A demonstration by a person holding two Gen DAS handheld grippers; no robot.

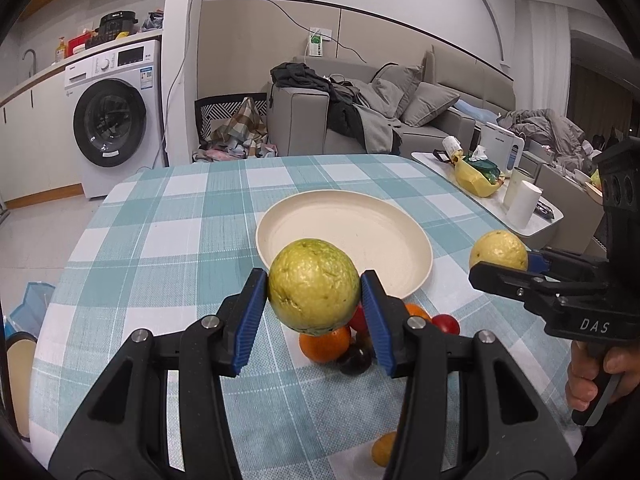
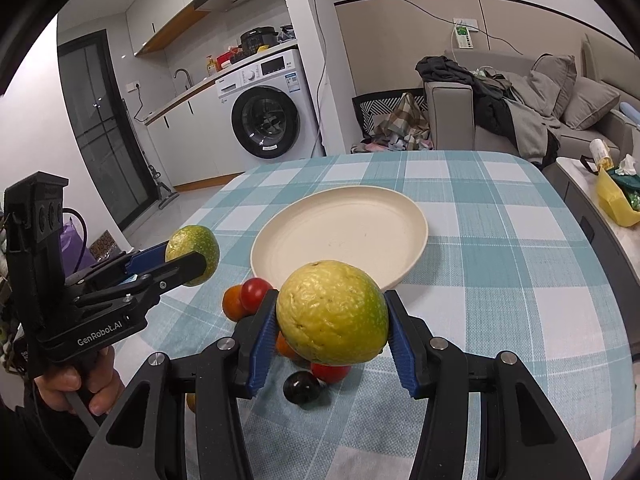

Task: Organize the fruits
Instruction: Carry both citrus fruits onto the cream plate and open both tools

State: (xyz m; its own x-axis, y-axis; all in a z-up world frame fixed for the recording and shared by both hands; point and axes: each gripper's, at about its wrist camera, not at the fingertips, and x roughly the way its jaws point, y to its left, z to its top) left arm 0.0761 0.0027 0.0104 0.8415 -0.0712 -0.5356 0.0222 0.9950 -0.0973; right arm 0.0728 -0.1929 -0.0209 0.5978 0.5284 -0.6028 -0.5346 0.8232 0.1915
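Observation:
Both grippers hold fruit above the checked tablecloth. My left gripper (image 1: 314, 300) is shut on a yellow-green round fruit (image 1: 312, 280), and it also shows at the left of the right wrist view (image 2: 192, 258). My right gripper (image 2: 332, 320) is shut on a similar, yellower fruit (image 2: 328, 308); the left wrist view shows this gripper (image 1: 502, 260) at the right. A cream plate (image 1: 360, 232) (image 2: 352, 228) lies just beyond both fruits with nothing on it. Under the grippers lie small fruits: an orange (image 1: 324, 346), red tomatoes (image 2: 256, 290), a dark round one (image 2: 301, 387).
A low side table (image 1: 536, 224) with a yellow bag and white cups stands to the right of the table. A washing machine (image 1: 116, 116) and a sofa (image 1: 432, 120) with clothes stand behind. A hand holds each gripper's handle.

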